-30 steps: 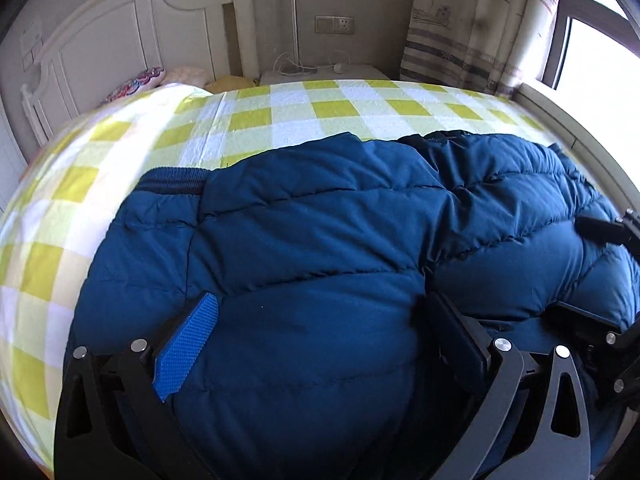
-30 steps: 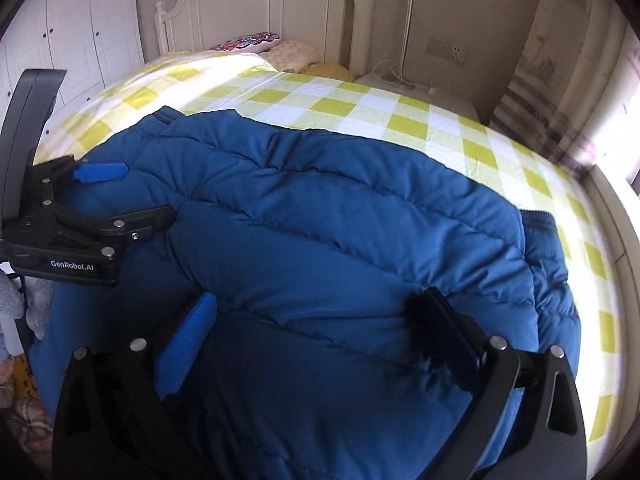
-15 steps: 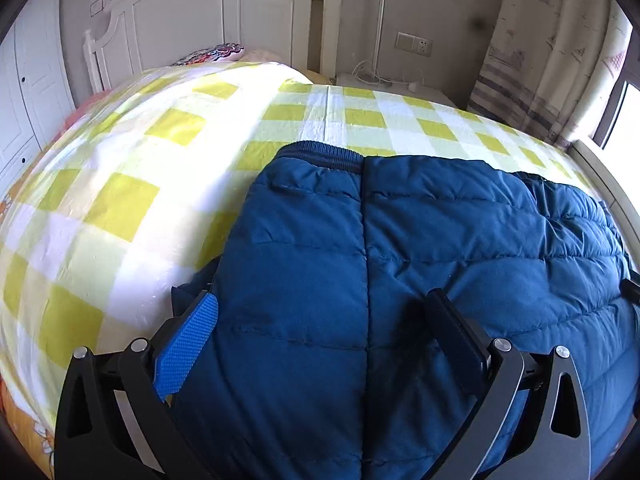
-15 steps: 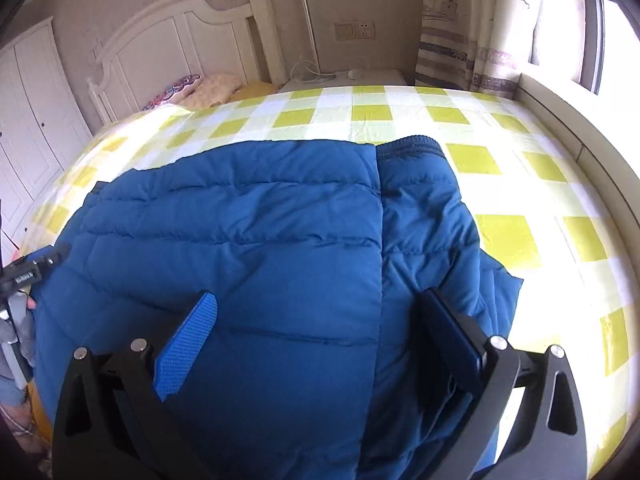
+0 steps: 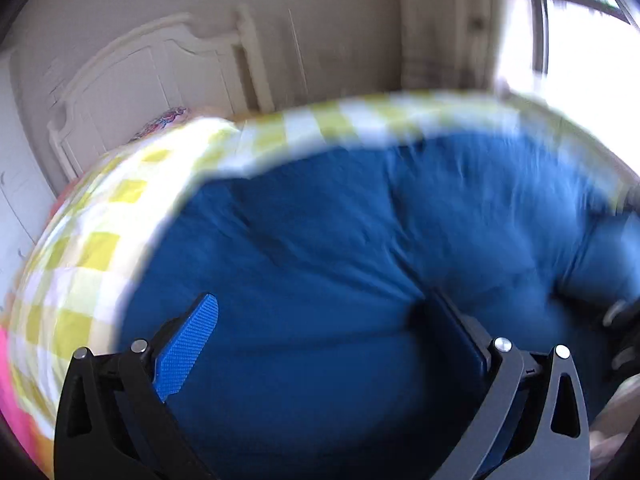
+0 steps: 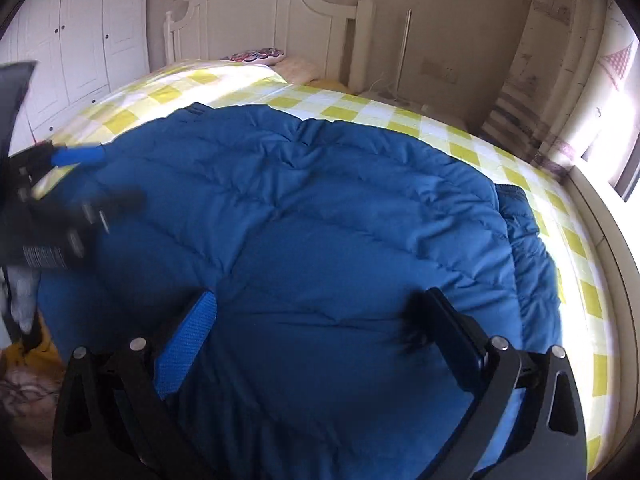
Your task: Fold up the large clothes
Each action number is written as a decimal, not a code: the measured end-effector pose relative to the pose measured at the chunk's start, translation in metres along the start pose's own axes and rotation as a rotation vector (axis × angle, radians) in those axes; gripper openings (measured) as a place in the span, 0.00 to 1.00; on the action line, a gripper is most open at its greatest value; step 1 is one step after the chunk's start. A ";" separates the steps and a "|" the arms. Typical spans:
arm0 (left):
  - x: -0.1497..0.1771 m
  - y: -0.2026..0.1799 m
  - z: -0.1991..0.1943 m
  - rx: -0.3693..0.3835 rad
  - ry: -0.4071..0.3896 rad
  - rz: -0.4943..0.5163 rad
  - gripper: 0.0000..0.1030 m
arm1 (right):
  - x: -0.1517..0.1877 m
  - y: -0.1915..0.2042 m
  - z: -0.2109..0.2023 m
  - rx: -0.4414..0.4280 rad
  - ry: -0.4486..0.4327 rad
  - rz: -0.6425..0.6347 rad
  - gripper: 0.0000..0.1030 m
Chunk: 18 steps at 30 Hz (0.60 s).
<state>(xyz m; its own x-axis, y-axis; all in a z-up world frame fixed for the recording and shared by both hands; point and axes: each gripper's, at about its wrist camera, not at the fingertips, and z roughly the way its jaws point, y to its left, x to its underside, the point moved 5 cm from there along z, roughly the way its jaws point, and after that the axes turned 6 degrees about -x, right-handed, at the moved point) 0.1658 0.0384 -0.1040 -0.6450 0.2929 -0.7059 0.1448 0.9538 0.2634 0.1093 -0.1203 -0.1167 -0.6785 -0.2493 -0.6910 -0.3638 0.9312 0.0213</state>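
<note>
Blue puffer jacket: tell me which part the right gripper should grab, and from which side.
Probably the loose layered edge of the blue puffer jacket, approached from the window side: there the fabric bunches into a thin graspable fold, while the middle lies flat and puffy. The right gripper is open above it.

Both tongs, left (image 5: 320,332) and right (image 6: 316,330), share black angular frames, silver rivets and ribbed blue pads (image 6: 184,344).

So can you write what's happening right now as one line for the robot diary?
step: fold large clothes | item: blue puffer jacket spread on checked bed sheet | left gripper: open above jacket | right gripper: open above jacket
</note>
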 end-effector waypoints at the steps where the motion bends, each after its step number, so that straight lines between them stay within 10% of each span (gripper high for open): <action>1: 0.001 0.001 0.000 -0.001 -0.019 -0.016 0.96 | 0.001 -0.001 0.001 -0.009 0.002 0.005 0.98; 7: 0.003 0.023 0.001 0.096 0.061 -0.083 0.96 | 0.000 -0.006 -0.006 -0.025 0.020 0.000 0.97; 14: 0.048 0.073 -0.021 0.032 0.032 -0.203 0.96 | 0.038 -0.071 -0.044 0.077 -0.029 0.146 0.97; 18: 0.055 0.077 -0.021 0.015 0.039 -0.202 0.96 | 0.066 -0.088 -0.047 -0.036 -0.090 0.255 0.97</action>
<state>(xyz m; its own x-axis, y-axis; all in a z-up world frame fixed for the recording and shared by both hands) 0.1257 0.1267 -0.1090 -0.6908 0.0925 -0.7171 0.0201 0.9939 0.1088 0.0666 -0.2311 -0.1308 -0.6921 0.0184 -0.7216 -0.2120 0.9504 0.2275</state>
